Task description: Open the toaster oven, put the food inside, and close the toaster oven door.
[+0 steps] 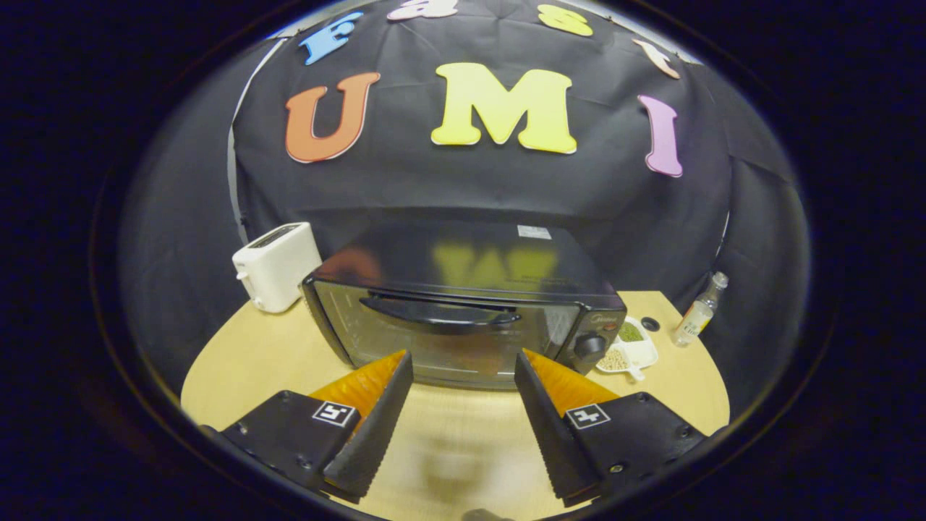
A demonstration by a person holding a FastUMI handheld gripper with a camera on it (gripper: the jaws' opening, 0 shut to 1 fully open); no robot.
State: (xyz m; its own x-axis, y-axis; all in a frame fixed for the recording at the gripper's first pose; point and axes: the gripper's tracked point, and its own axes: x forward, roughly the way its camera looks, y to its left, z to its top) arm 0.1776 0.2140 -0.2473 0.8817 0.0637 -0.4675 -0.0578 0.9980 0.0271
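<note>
A black toaster oven [463, 304] stands on the wooden table [253, 354], its glass door shut and its curved handle [440, 314] across the top of the door. A round knob [589, 346] sits on its right panel. My gripper [463, 358] hovers above the table just in front of the door, below the handle, fingers apart and nothing between them. A white dish [628, 349] with green and pale bits of food lies right of the oven.
A white pop-up toaster [277, 266] stands left of the oven at the table's back. A small glass bottle [699, 311] stands at the far right, with a dark round cap [650, 323] near it. Black cloth walls close the booth behind.
</note>
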